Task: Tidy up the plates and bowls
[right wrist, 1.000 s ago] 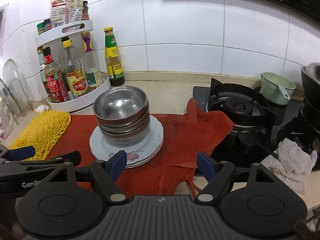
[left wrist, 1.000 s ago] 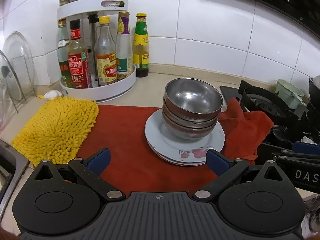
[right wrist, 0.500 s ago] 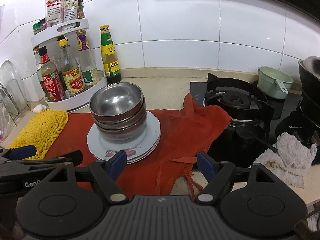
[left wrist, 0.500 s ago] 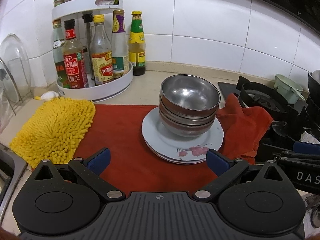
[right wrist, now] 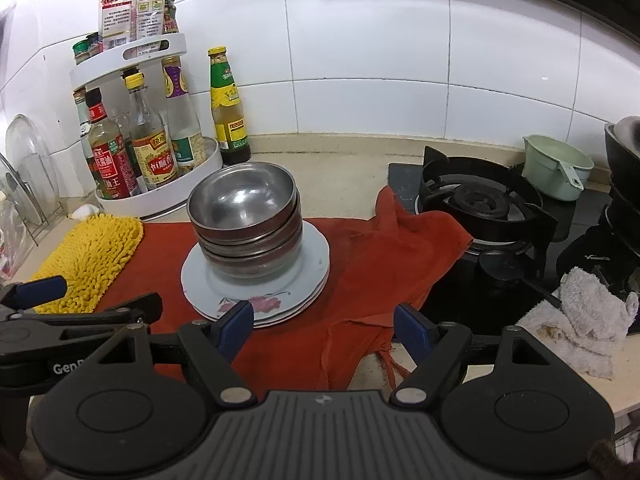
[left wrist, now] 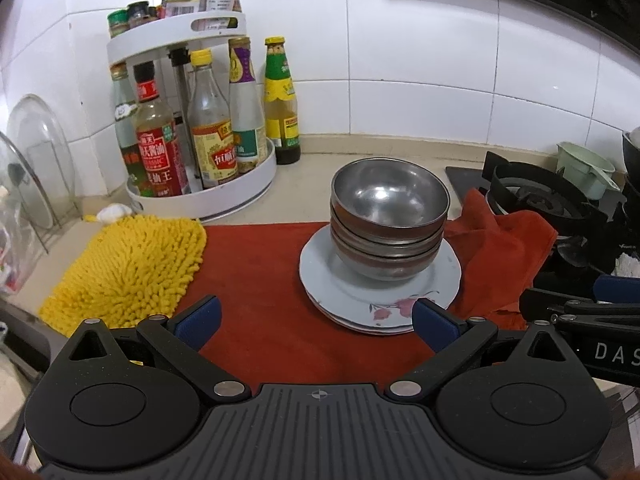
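- Since the earlier frames, nothing on the desk (right wrist: 344, 168) has shifted; only the left view has tilted slightly, with the bowls and plates in the same spot.
- Nested metal bowls (left wrist: 388, 220) sit on a stack of plates (left wrist: 380, 300) (top one with a pink flower print) on the red cloth (left wrist: 272, 280).
- Left gripper (left wrist: 316, 320) has its fingers (left wrist: 198, 318) spread wide, nothing between them — short of the plates.
- Right gripper (right wrist: 324, 326) is likewise spread and empty, one fingertip just in front of the plate rim.
- Yellow mat (left wrist: 128, 268) lies left of the cloth.
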`<state>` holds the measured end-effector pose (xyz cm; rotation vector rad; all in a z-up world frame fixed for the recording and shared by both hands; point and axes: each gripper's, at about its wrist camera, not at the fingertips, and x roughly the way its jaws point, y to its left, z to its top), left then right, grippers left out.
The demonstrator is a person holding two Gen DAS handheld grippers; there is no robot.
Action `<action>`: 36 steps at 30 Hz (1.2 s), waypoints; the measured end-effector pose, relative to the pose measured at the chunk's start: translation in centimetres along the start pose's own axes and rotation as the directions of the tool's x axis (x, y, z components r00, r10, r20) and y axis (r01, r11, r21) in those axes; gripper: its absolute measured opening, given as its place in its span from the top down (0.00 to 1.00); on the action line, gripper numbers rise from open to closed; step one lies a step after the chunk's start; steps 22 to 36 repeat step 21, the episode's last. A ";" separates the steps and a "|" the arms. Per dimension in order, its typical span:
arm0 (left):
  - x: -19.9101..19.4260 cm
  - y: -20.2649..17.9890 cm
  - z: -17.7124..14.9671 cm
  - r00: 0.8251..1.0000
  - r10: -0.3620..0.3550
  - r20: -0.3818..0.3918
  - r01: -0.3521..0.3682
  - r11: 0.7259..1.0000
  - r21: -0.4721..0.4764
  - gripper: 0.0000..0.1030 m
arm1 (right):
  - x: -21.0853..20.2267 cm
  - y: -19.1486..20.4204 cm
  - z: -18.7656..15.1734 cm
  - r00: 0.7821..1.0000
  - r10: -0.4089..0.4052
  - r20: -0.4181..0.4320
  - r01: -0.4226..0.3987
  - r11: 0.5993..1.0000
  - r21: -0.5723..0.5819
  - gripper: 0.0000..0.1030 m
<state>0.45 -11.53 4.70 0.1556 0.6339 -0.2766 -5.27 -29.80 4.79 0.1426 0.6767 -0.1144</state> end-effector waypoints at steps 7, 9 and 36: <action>0.0 -0.2 -0.1 1.000 -0.011 0.005 0.011 1.000 0.016 0.01 | -0.2 -0.3 0.0 1.000 -0.005 -0.004 0.005 1.000 0.000 0.30; -0.1 -0.4 -0.1 1.000 -0.006 0.019 0.005 1.000 0.022 0.01 | -0.2 -0.4 0.0 1.000 -0.004 -0.001 0.004 1.000 0.003 0.30; -0.1 -1.3 0.1 0.998 0.013 0.058 -0.017 0.998 0.064 0.00 | -0.1 -1.0 0.0 1.000 0.000 0.001 0.000 1.000 0.012 0.29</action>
